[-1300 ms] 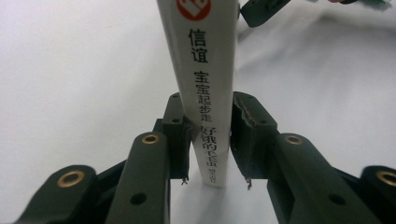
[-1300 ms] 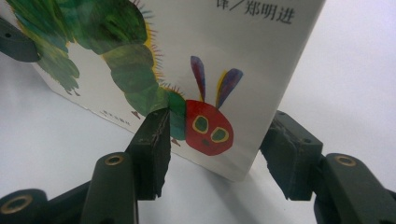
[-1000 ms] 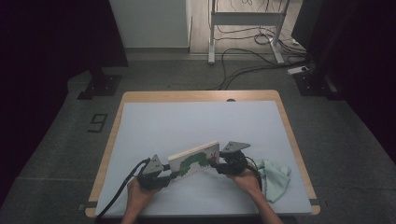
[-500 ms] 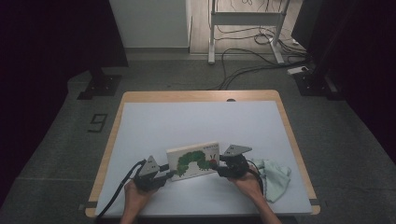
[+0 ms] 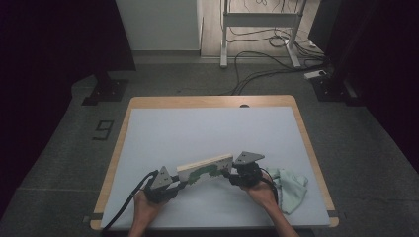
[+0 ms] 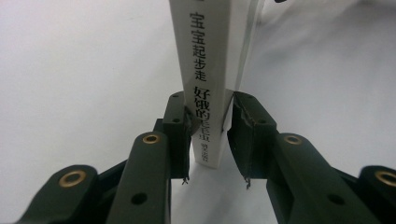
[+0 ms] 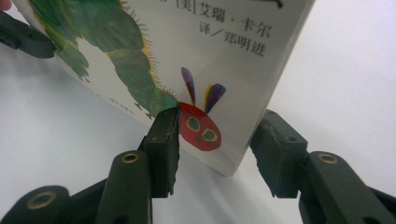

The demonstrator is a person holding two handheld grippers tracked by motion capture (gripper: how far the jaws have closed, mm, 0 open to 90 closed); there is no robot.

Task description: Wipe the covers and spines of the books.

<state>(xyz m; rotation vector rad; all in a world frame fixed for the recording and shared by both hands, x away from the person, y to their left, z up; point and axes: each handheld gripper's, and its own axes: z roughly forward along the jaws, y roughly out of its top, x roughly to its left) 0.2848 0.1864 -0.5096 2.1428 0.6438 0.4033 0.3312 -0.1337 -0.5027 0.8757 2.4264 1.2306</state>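
Observation:
A white picture book (image 5: 205, 168) with a green caterpillar on its cover is held on edge, low over the table, between my two grippers. My left gripper (image 5: 180, 183) grips its left end. In the left gripper view the pads (image 6: 180, 126) press on both sides of the spine (image 6: 210, 70), and these jaws have just been closing on it. My right gripper (image 5: 228, 175) holds the right end. In the right gripper view one pad (image 7: 166, 135) sits on the cover (image 7: 210, 56) beside the red caterpillar head. The other pad is behind the book's edge.
A pale green cloth (image 5: 291, 190) lies crumpled at the right, just past the right hand. The light grey table top (image 5: 207, 128) stretches away beyond the book. A black cable (image 5: 126, 207) trails off the left gripper over the near edge.
Half a second ago the book's cover was turned more towards the high camera; now it is tipped back with its top edge showing. Both hands kept their places.

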